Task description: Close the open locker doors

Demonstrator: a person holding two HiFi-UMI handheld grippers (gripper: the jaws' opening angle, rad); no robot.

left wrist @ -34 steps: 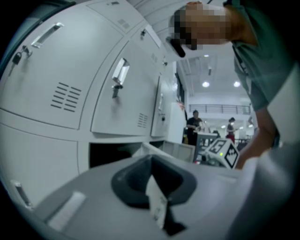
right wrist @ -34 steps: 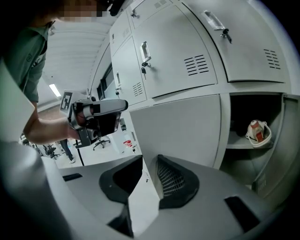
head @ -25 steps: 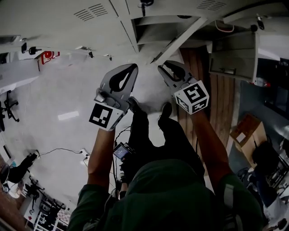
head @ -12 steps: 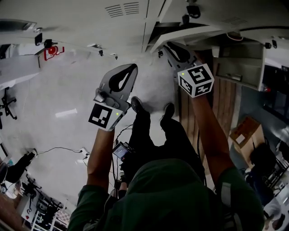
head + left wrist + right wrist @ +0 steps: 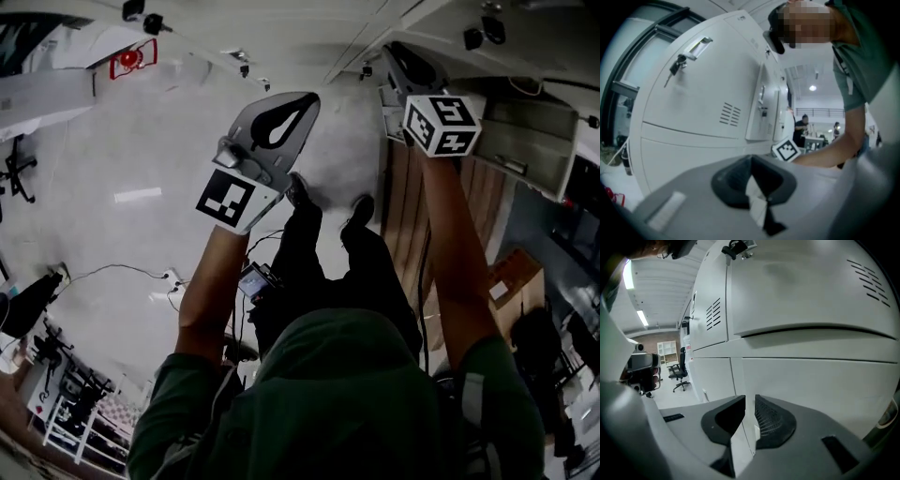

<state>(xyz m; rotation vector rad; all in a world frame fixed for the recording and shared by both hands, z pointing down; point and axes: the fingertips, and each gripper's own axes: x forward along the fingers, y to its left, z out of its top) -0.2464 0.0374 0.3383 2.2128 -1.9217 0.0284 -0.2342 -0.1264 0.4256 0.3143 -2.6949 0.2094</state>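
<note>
L: your left gripper (image 5: pixel 751 164) jaws pressed together, empty; open locker door (image 5: pixel 761 110) at 12 o'clock, apart | R: your right gripper (image 5: pixel 750 404) jaws just closing, narrow gap, empty; shut locker doors (image 5: pixel 811 380) at 12 o'clock

Pale, glossy floor (image 5: pixel 141 169), bordered at the right by a strip of wooden boards (image 5: pixel 401 225). A thin cable (image 5: pixel 112 270) is laid across the pale part and led to a socket block (image 5: pixel 172 278). Two dark shoes (image 5: pixel 298 190) are planted near the boundary. An office chair (image 5: pixel 678 376) and a cardboard box (image 5: pixel 516 272) are also borne, as are the lockers (image 5: pixel 797 380).
</note>
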